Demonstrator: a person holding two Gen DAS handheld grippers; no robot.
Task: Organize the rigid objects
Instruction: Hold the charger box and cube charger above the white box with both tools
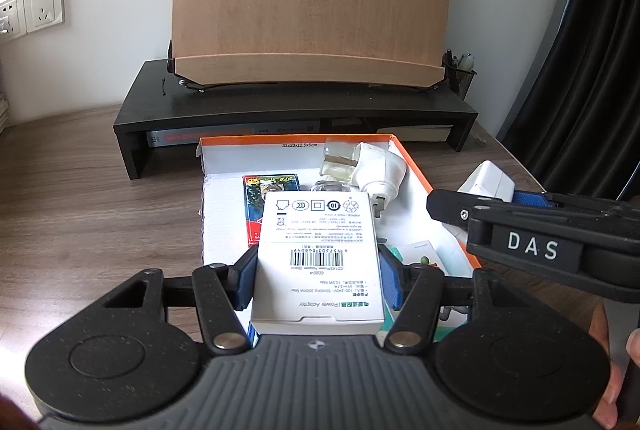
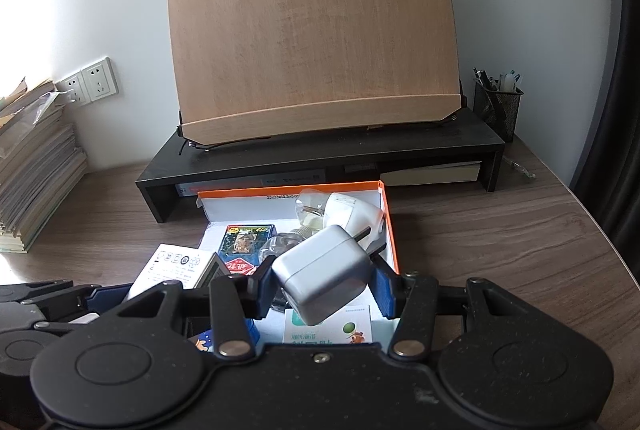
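My left gripper point(image 1: 318, 280) is shut on a white power adapter box point(image 1: 318, 258), its blue pads pressing both long sides, held over the orange-rimmed white box point(image 1: 418, 166). My right gripper point(image 2: 320, 286) is shut on a white plug charger point(image 2: 324, 274), tilted, prongs pointing away, above the same box point(image 2: 390, 226). In the left wrist view the right gripper point(image 1: 472, 208) enters from the right with the charger point(image 1: 490, 180). The adapter box point(image 2: 180, 268) shows at the left of the right wrist view. Inside lie a card deck point(image 2: 244, 242), another white adapter point(image 2: 352, 212) and small packets.
A black monitor riser point(image 2: 320, 154) carries a wooden book stand point(image 2: 312, 42) behind the box. A mesh pen holder point(image 2: 498, 106) stands at the right, a stack of books point(image 2: 36, 166) at the left by wall sockets point(image 2: 92, 80). A hand point(image 1: 612, 362) holds the right gripper.
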